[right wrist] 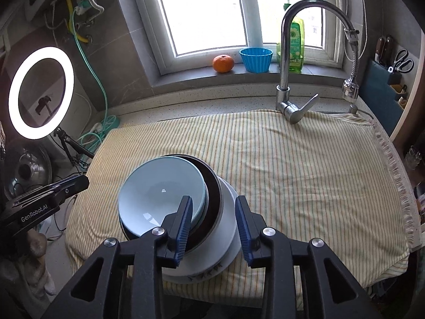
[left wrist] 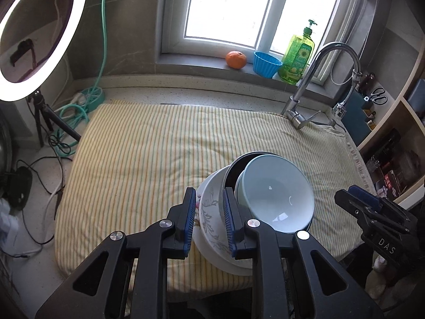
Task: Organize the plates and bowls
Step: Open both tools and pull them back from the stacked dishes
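Glazed, heavy and slippery, the tilted stack of bowls (right wrist: 175, 207) sits beyond your parted, empty right gripper (right wrist: 213, 228) fingers; pinch one rim.

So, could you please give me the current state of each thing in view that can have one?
Pale blue ceramic bowl: tilted, topmost in the stack.
Dark metal-rimmed bowl: nested under it.
White floral bowl: bottom, on the striped yellow cloth.
Left gripper: open, astride the floral bowl's rim.
Right gripper: open, holding nothing.
Chrome tap: no water running.
Ring light: on.
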Demonstrator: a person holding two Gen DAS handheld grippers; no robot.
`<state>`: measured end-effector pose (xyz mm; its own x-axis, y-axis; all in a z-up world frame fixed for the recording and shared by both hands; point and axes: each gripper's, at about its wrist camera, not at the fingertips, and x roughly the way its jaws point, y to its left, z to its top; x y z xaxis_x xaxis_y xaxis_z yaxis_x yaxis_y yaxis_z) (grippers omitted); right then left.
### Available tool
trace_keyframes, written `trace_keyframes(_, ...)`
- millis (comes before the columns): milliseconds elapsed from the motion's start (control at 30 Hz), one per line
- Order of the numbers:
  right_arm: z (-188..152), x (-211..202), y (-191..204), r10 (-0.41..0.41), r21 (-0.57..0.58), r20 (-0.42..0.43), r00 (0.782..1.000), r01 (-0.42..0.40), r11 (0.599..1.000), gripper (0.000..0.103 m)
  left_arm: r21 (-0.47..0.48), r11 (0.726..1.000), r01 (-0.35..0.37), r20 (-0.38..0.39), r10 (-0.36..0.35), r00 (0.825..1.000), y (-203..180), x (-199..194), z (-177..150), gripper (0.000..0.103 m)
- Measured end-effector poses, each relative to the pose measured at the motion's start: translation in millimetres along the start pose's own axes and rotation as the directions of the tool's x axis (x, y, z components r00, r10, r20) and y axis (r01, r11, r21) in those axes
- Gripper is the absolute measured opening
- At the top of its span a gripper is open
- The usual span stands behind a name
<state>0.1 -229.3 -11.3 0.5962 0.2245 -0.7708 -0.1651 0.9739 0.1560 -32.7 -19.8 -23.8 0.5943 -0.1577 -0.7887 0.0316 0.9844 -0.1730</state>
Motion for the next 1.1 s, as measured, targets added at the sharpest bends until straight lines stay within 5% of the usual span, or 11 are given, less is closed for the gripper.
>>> trace_keyframes(67,-3.3,-6.9,1.9,0.001,-0.006,0.011,1.000,-0.001,1.000,0.054,-0.013,1.000,0.006,0.000,-0.006,1.000,-4.8,-6.0,-6.9,0.022)
trace_keyframes(500,-18.5,-24.1,5.5,-0.013,0.020,0.036,0.999,0.012,1.000,0.063,0.001,0.999,-0.040,0.051,0.040,0.998,-8.9,-28.1,-22.3,0.050)
trace_keyframes(633,-19.9,-28.1,6.0,-0.022,0.033,0.055,0.998,0.020,0.999,0.076,0.010,1.000,-0.025,0.066,0.024,0.998,-11.0,-31.9,-21.5,0.060)
trace_keyframes(800,-18.0,-30.3,8.1,-0.037,0.022,0.064,0.997,0.035,0.999,0.080,0.004,1.000,-0.015,0.099,0.014,0.995,-10.6,-36.9,-16.4,0.068)
trace_keyframes(1100,-14.7,-30.0,9.8,-0.035,0.028,0.073,0.997,0.033,0.999,0.080,0.018,1.000,-0.009,0.091,0.008,0.996,-10.9,-33.4,-14.8,0.069)
